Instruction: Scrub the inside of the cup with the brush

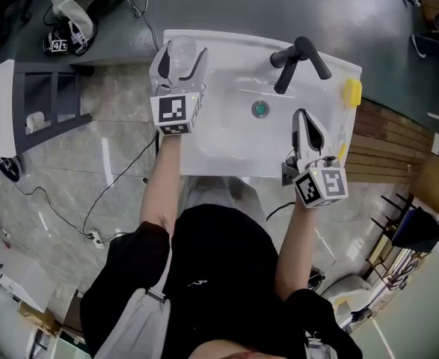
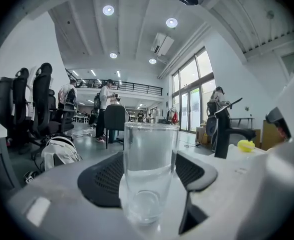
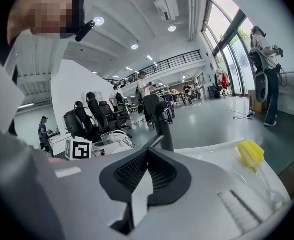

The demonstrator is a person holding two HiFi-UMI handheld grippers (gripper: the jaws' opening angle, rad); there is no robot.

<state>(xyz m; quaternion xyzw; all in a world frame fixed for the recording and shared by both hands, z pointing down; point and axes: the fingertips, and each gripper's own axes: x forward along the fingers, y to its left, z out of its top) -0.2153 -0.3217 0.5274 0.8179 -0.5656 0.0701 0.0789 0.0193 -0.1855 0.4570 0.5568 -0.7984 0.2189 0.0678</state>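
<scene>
White sink (image 1: 226, 137) seen from above by the head view, with a black faucet (image 1: 298, 57) at its far edge and a green drain (image 1: 260, 109) in an otherwise bare basin. At the sink's far left corner the left gripper (image 1: 179, 58) clasps a clear cup (image 1: 182, 51), a jaw on each side. The cup stands upright, probably so its mouth stays open for scrubbing. A yellow brush (image 1: 351, 92) lies on the sink's right rim, untouched and well apart from the cup. The right gripper (image 1: 301, 118) hangs over the near right of the basin, near the brush and apparently placed to reach it. The left gripper view shows the cup (image 2: 151, 169) filling the middle, the black pads (image 2: 99, 176) closed against its sides. A level line about halfway up suggests clear water in the lower half, though that is a judgement. Nothing else is inside. The right gripper view shows that gripper (image 3: 147, 159) clenched, jaws meeting with nothing between them. The faucet (image 3: 162, 124) stands beyond them, and the brush (image 3: 251, 155) lies to the right. Those jaws would have to open before they could take the brush.
</scene>
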